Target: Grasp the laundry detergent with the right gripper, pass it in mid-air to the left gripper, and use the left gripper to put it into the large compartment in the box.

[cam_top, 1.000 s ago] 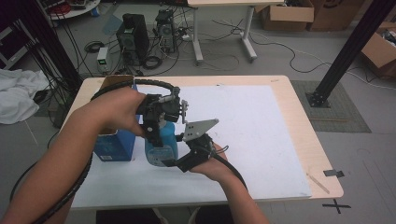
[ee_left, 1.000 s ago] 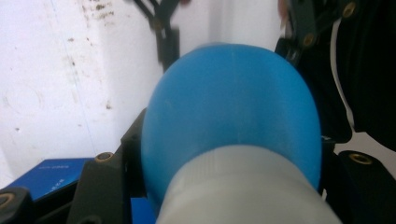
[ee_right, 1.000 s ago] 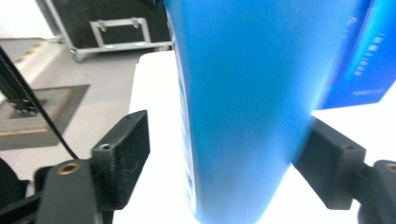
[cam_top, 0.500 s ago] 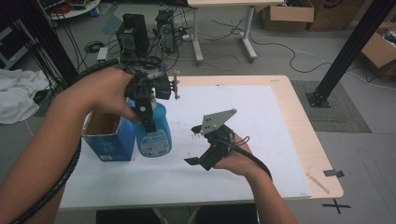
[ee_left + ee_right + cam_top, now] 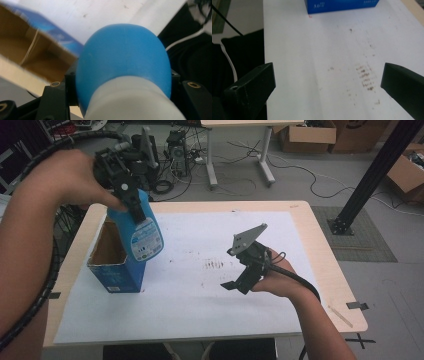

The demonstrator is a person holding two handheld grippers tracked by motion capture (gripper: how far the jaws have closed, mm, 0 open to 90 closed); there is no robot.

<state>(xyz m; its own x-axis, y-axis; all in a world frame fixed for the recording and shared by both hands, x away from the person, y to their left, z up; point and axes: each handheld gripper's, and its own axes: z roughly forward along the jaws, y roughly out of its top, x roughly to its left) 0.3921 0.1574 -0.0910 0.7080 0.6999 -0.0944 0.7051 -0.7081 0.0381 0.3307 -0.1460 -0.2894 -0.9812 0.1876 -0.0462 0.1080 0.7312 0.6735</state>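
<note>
My left gripper (image 5: 127, 195) is shut on the top of a blue bottle (image 5: 144, 234) with a white label and holds it tilted in the air above the table's left. The bottle's lower end hangs at the right rim of an open blue cardboard box (image 5: 116, 272). In the left gripper view the bottle (image 5: 125, 60) bulges between the jaws, and the box's brown inside (image 5: 32, 55) lies beyond it. My right gripper (image 5: 234, 285) sits low at centre right. Its jaws have just been opening and stand open with nothing between them (image 5: 325, 85) over stained paper.
A white paper sheet (image 5: 200, 310) with brown smudges (image 5: 214, 265) covers most of the wooden table (image 5: 325, 250). A thin stick (image 5: 340, 315) lies near the front right corner. Cables, boxes and a black post stand on the floor beyond the table.
The left gripper has lifted the bottle up and to the left, over the box. The right gripper has opened, drawn away from the bottle and moved right.
</note>
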